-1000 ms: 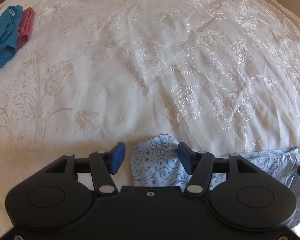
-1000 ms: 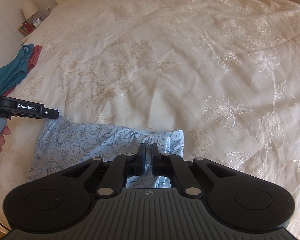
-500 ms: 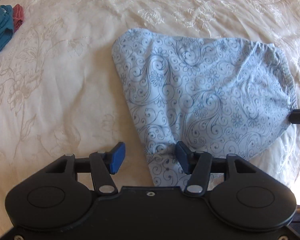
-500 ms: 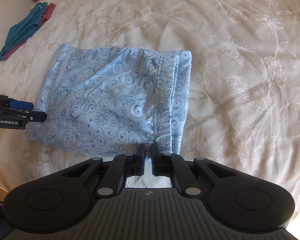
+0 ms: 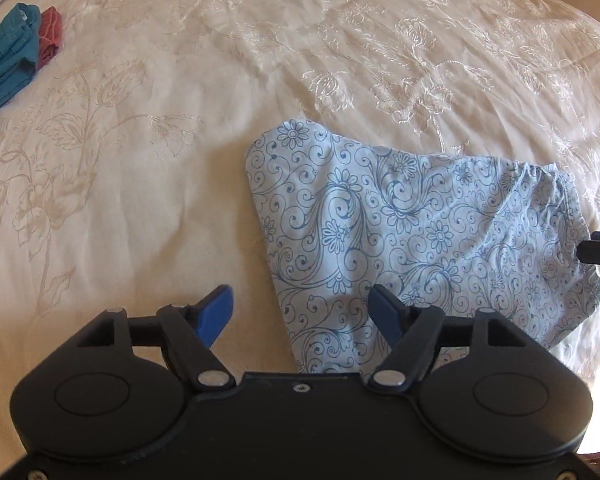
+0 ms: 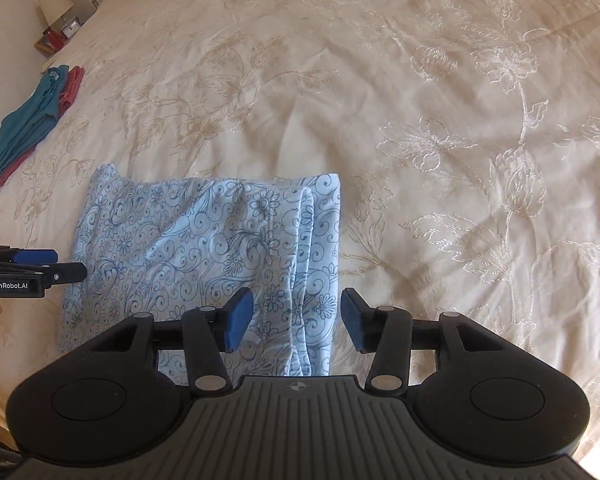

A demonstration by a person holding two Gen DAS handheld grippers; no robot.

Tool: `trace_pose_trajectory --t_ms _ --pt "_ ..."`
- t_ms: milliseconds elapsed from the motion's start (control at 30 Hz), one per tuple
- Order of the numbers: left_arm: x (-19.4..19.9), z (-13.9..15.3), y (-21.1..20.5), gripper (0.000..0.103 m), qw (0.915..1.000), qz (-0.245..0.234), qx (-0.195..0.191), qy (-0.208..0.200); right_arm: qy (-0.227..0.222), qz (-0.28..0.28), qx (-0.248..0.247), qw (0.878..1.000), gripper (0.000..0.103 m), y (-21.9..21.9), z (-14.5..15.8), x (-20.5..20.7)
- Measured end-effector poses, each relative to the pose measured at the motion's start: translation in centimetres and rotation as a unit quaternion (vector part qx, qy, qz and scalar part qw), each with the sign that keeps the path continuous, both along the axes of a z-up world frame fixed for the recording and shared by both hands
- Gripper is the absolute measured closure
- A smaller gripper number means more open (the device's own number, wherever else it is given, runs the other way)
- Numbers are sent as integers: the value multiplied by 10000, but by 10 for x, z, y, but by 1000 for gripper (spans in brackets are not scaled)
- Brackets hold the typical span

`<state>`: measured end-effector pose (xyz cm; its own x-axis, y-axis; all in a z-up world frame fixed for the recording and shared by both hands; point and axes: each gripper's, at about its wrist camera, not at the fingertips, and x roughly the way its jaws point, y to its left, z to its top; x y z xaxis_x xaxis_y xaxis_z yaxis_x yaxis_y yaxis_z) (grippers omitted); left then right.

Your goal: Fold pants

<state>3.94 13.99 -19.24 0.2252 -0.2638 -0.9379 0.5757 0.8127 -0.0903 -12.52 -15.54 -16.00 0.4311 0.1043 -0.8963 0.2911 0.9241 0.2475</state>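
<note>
The light blue pants with a dark swirl and flower print (image 5: 412, 232) lie folded into a compact block on the cream bedspread, also in the right wrist view (image 6: 204, 252). My left gripper (image 5: 300, 312) is open, its jaws over the block's near left corner, holding nothing. My right gripper (image 6: 296, 322) is open, its jaws on either side of the stacked layered edge at the block's right end, holding nothing. The left gripper also shows at the left edge of the right wrist view (image 6: 32, 266).
The cream embroidered bedspread (image 6: 420, 120) fills both views. A folded teal garment (image 5: 4, 60) on a red one (image 5: 50, 36) lies at the far left of the bed. A nightstand with a lamp (image 6: 56, 4) stands beyond the bed's far left corner.
My right gripper has opened and let go of the pants' edge. Both views now sit lower over the pants, which lie on the bed; my left gripper has stayed open.
</note>
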Motion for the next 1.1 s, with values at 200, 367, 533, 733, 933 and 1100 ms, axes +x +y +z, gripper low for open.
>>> trace_pose_trajectory --t_ms 200,367,533,733,933,1100 --pt "10 -23 -7 20 9995 70 47 299 146 -78 464 9988 52 -14 -27 14" --pt "21 -30 -8 7 9988 169 -250 378 -26 14 815 9967 48 -15 -38 23" --pt "26 -34 -25 4 9992 81 -305 230 -85 -103 1274 9918 53 -22 -41 32" --pt "28 -17 -29 67 9969 119 -697 343 -124 -141 1255 9919 86 -19 -23 32" --pt "19 21 -28 81 9960 361 -811 62 -416 33 1103 9930 87 -8 20 39" --pt "41 62 -21 82 9927 569 -1033 -258 -780 310 1044 9910 87 -7 56 68"
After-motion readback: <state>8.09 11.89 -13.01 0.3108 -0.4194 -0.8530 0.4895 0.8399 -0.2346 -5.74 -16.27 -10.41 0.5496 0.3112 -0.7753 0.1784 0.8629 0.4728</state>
